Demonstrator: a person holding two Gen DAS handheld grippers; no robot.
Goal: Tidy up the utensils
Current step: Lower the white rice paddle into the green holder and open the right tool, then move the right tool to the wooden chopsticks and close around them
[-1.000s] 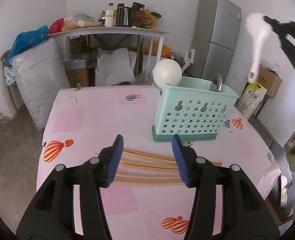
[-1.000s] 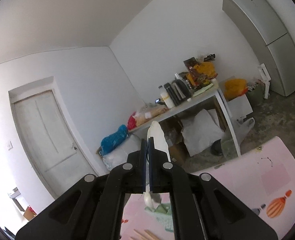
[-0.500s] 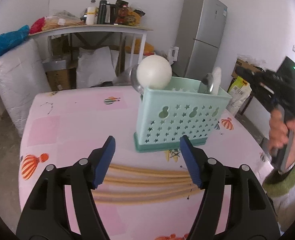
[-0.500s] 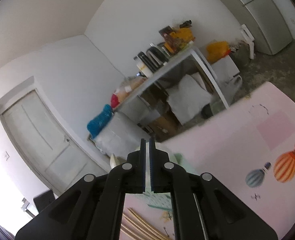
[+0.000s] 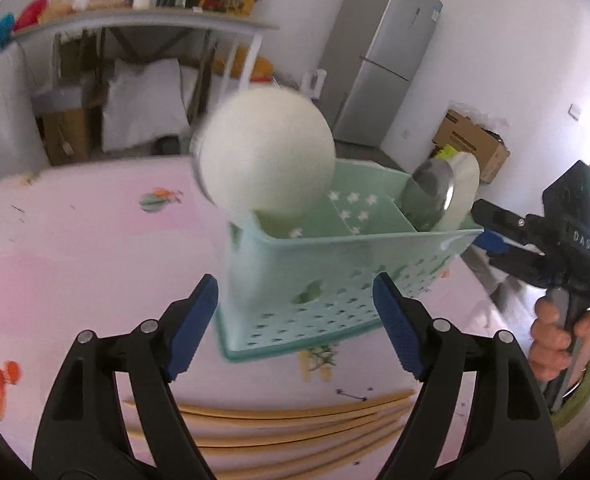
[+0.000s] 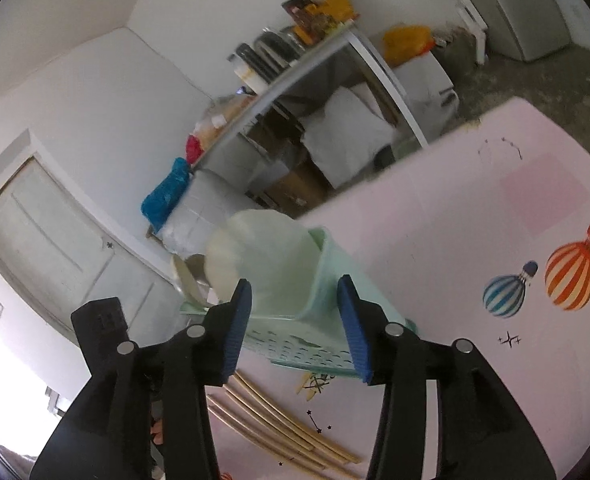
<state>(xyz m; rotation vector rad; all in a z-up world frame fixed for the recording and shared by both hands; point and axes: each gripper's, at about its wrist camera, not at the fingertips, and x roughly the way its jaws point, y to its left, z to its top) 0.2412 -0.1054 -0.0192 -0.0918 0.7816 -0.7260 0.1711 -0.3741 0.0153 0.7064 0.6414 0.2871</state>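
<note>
Nearest the left wrist camera, the left claw (image 5: pixel 295 316) has its blue pads (image 5: pixel 193 322) wide apart and still spreading, with nothing pinched between them. Under it, on the pink counter (image 5: pixel 75 248), lie several chopsticks (image 5: pixel 279 432) side by side, just in front of the green basket (image 5: pixel 335 280). The basket stands on the counter beyond the chopsticks, its front wall pierced with star holes. A big white ladle (image 5: pixel 265 156) sticks up from the basket's left compartment; a steel spoon (image 5: pixel 433 192) and a white spoon (image 5: pixel 461 188) lean in its right compartment. Just right of the basket a hand (image 5: pixel 559 340) holds the right claw (image 6: pixel 295 324), whose pads are parting with nothing gripped; in its own view they frame the basket's end wall without touching it. Behind the basket, well apart, stand a cluttered shelf table (image 5: pixel 155 28) and a grey fridge (image 5: pixel 383 60).
</note>
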